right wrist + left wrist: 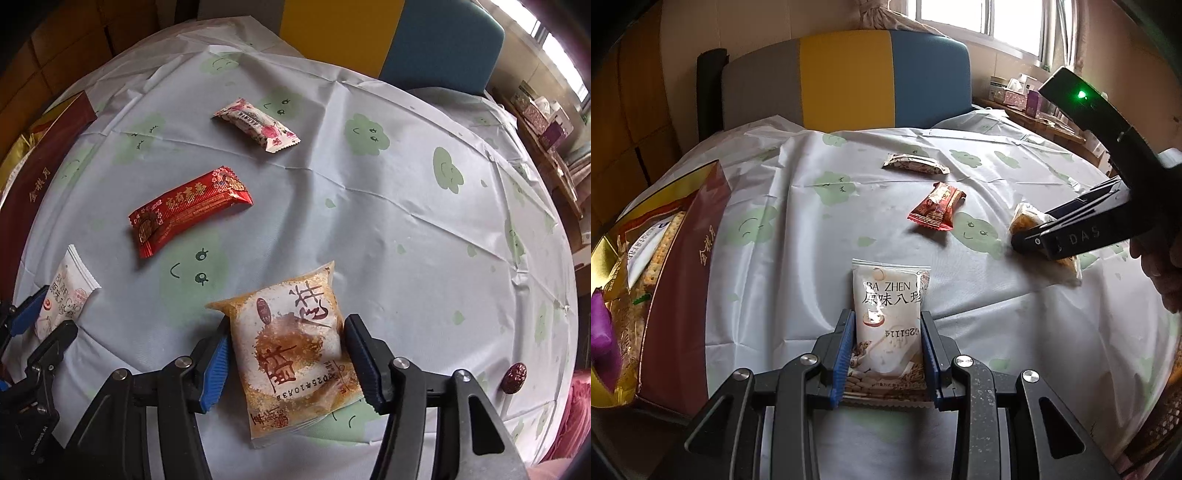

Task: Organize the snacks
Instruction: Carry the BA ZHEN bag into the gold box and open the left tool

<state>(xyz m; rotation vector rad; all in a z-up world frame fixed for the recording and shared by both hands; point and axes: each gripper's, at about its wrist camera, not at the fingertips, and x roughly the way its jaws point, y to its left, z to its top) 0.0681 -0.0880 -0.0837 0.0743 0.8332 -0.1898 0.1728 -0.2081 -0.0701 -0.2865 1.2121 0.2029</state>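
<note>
Snacks (639,258) fill red box (683,295) | left tool (888,354) grips white packet (890,306)

Daylight pours in from the window (982,18), blown out white at the top of the left wrist view. The tablecloth (960,295) glows soft and even, shadows faint. Corners fall dark, fisheye bending the edges hard. Centre detail reads sharp; the rim smears, slightly hazy throughout.

On the table (406,221), the box (679,295) sits far left; two wrapped snacks (190,216) (256,123) lie mid-table, one behind the other; a chair (849,77) stands beyond.
</note>
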